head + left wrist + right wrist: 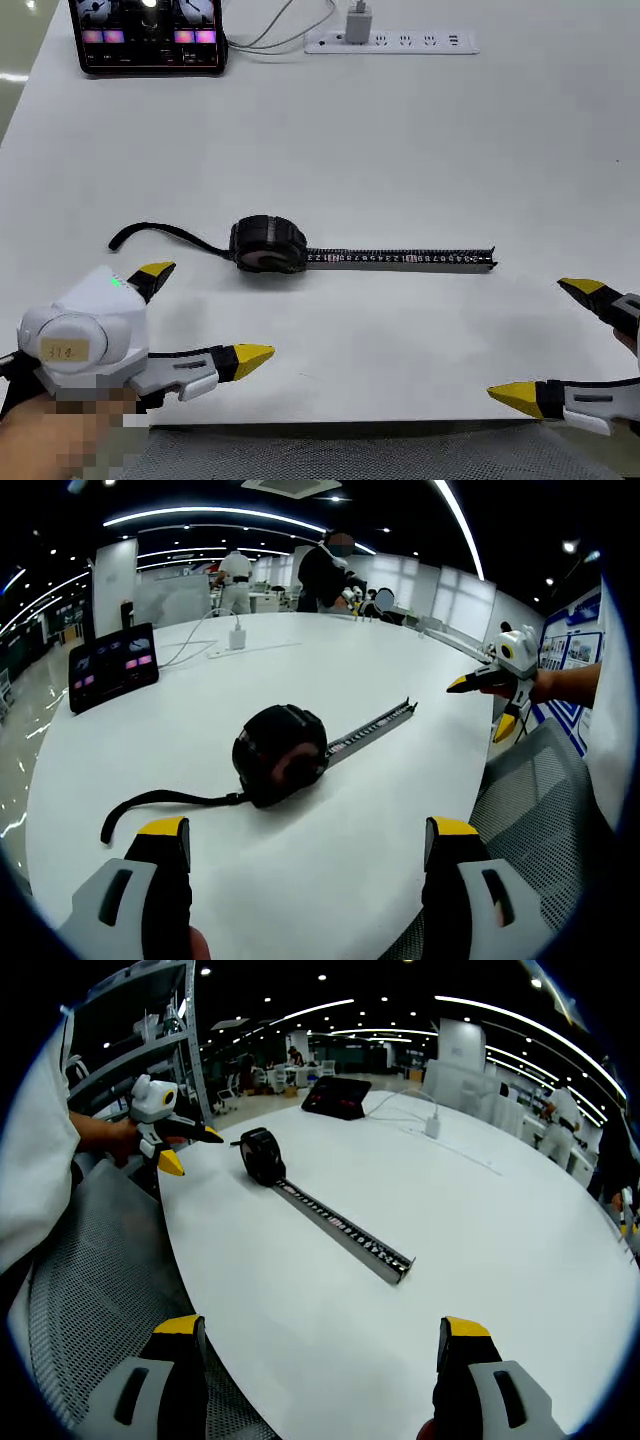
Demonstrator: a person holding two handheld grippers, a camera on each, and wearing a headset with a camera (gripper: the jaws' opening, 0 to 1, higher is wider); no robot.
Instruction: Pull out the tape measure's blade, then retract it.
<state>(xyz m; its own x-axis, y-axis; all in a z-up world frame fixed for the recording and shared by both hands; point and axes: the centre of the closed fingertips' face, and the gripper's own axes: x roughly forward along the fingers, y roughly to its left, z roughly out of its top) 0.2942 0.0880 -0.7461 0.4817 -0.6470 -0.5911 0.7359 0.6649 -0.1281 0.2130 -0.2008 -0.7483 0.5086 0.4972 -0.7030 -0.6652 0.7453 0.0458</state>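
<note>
A black tape measure (267, 244) lies on the white table, its blade (400, 258) pulled out to the right and lying flat; a black wrist strap (160, 234) trails to its left. My left gripper (205, 315) is open near the table's front left, short of the case and touching nothing. My right gripper (555, 340) is open at the front right, below the blade's end hook (492, 257). In the left gripper view the case (281, 753) sits ahead between the yellow-tipped jaws. In the right gripper view the blade (345, 1232) runs diagonally ahead.
A tablet with a lit screen (148, 35) and a white power strip (392, 41) with a plugged charger stand at the table's far edge. A grey mesh chair (110, 1280) is by the near edge. People stand in the background (330, 575).
</note>
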